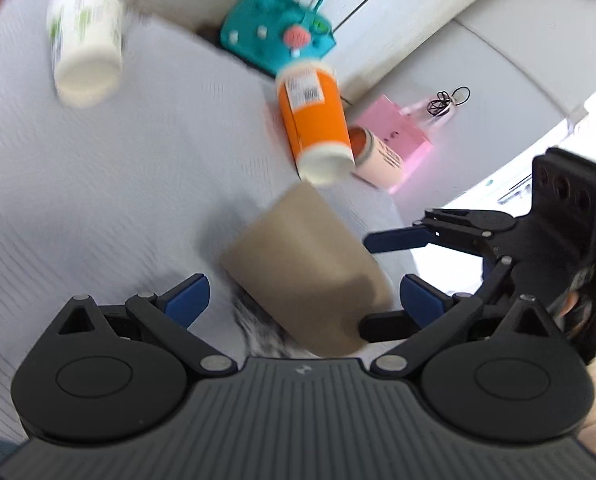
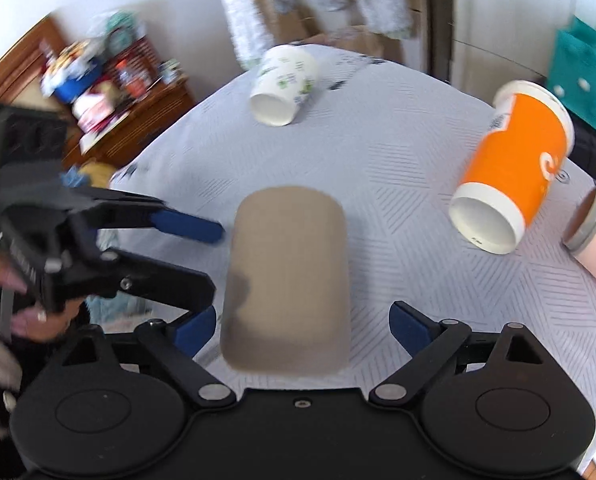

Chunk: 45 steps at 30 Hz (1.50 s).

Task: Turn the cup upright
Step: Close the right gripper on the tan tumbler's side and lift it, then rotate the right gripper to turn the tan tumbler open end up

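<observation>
Right wrist view: both wide-open, empty grippers flank the brown cup point(image 2: 288, 276); orange cup point(image 2: 514, 168) lies nearby.

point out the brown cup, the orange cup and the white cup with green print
brown cup point(image 2: 288, 276), right wrist view, middle of its side wall
orange cup point(image 2: 514, 168), right wrist view, orange side wall
white cup with green print point(image 2: 286, 80), right wrist view, printed side wall

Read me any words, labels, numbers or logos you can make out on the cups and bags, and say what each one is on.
None can be read for certain.
Orange cup: white barcode label, print too blurred; a white logo mark on its side, not legible.
White cup: green print, too blurred.
Pink cup: dark lettering, too blurred.
Pink bag: small dark marks, unreadable.
Brown cup: no print shows.
</observation>
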Available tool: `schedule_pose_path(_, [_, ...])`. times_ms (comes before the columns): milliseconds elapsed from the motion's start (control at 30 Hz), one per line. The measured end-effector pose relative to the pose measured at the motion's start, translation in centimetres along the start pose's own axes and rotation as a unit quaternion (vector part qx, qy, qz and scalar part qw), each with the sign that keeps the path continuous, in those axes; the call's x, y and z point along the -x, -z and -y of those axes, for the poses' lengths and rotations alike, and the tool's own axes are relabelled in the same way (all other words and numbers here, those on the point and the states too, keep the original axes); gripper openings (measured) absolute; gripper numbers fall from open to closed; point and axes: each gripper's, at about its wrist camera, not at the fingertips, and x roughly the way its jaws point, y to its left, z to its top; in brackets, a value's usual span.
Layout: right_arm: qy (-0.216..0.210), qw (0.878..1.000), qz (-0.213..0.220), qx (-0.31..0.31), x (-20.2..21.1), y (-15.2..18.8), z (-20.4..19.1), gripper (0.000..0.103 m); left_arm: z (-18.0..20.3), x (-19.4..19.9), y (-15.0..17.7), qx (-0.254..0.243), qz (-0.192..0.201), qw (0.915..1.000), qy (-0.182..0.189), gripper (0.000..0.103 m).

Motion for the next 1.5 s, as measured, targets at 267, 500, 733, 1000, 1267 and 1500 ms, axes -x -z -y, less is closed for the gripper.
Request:
schedule_pose_path(267, [-0.035, 0.998, -0.009, 0.047, -0.8, -0.1, -0.8, 0.095, -0.3, -2.4, 0.6, 0.062, -0.007, 0.9980, 0.013, 0.100])
schedule_pose_path(500, [-0.029, 0.999, -0.006, 0.031, -0.9, -0.1, -0.5, 0.086, -0.1, -2.8, 0.4, 0.057, 0.011, 0.9983, 0.000, 0.089])
schedule_pose_path(733, [-0.020, 1.000, 0.008, 0.015, -1.2, 0.4, -0.8, 0.084, 0.0, -3.0, 0.2, 0.034, 0.013, 0.9993, 0.006, 0.089])
schedule_pose_path(1000, [0.014, 0.999, 0.047, 0.006, -0.5, 2.1, -1.6, 0.085, 2.0, -2.7, 0.7, -0.058, 0.023, 0.9981, -0.005, 0.088])
schedule_pose_path(1267, [0.076, 0.990, 0.121, 0.019, -0.2, 4.6, -3.9, 0.083, 3.0, -2.0, 1.0, -0.105, 0.022, 0.9942, -0.008, 0.087])
schedule_pose_path(1500, [0.127, 0.983, 0.132, 0.025, -0.8, 4.2, -5.7, 0.082, 2.6, -1.2, 0.6, -0.108, 0.021, 0.9939, -0.003, 0.083])
